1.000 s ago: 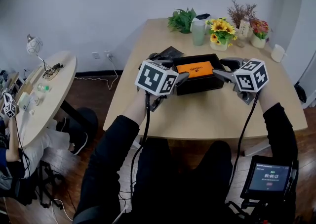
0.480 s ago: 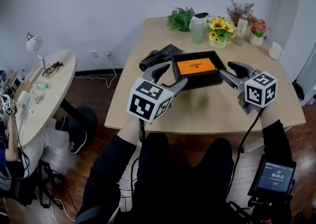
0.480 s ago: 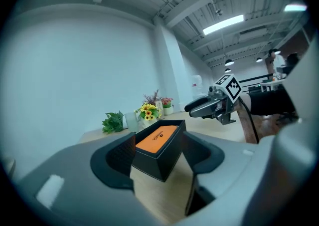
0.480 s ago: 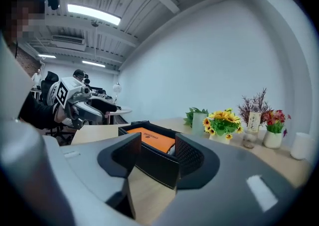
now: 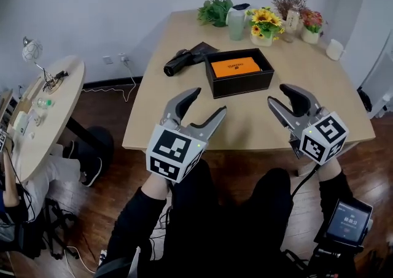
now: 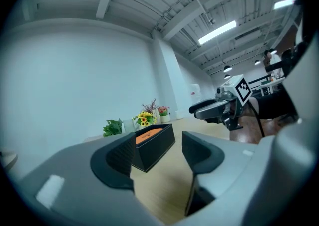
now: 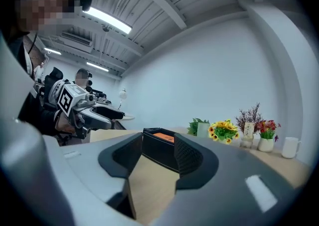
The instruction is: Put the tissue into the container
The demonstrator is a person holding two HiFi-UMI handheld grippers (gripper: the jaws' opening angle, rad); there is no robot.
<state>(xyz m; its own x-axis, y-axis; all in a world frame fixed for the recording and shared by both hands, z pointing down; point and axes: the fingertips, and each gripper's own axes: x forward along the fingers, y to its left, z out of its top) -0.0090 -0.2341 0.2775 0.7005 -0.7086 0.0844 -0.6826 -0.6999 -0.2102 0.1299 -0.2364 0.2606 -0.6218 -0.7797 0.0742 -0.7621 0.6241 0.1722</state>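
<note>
Tissue lay inside the box mid-table, so the job looked done. Left gripper hovered part-open and empty at the near edge; right gripper, empty too, had just been closing. A careless forward swing could shove the box.

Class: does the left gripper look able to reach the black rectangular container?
Probably yes: the left gripper, jaws apart and empty, faces the black rectangular container with only wooden table between.

an office: meeting table, ceiling strip lights.
</note>
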